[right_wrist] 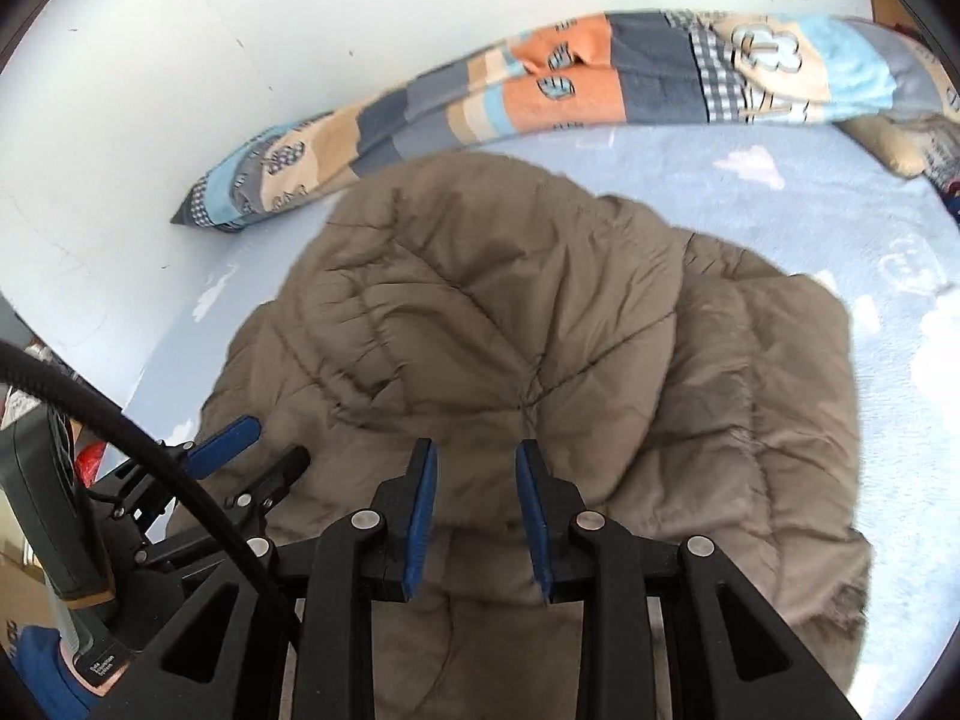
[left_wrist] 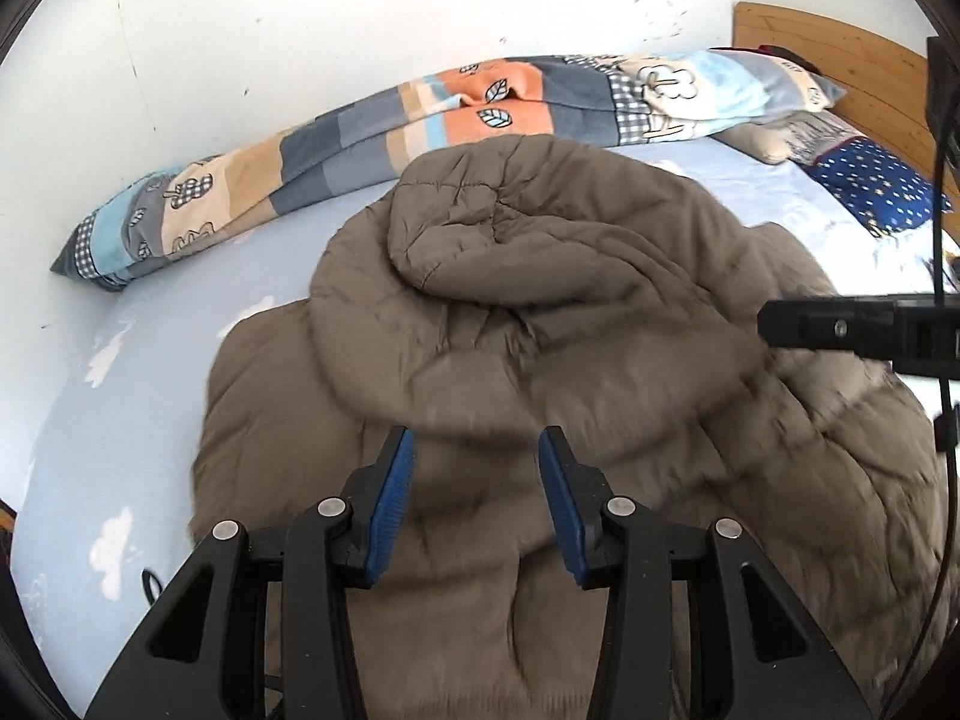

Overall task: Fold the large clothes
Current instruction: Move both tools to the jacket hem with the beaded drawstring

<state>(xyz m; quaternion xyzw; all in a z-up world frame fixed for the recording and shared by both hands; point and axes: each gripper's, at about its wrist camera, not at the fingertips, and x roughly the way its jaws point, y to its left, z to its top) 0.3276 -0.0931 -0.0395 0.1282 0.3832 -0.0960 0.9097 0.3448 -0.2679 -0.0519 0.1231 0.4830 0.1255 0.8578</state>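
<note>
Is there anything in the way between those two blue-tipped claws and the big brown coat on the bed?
Nothing visible. The left gripper and right gripper both hover open just over the brown coat, with only air between. The patchwork quilt lies off behind it, by the wall.

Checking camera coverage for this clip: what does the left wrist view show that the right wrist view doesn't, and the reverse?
Only the left wrist view shows the wooden headboard, the star-patterned navy pillow and the jacket's bunched hood.

Only the right wrist view shows a thick black cable and the left claw from the side, open.

Both show the brown puffer jacket on the light blue sheet, the patchwork quilt along the white wall, and the open right claw.
</note>
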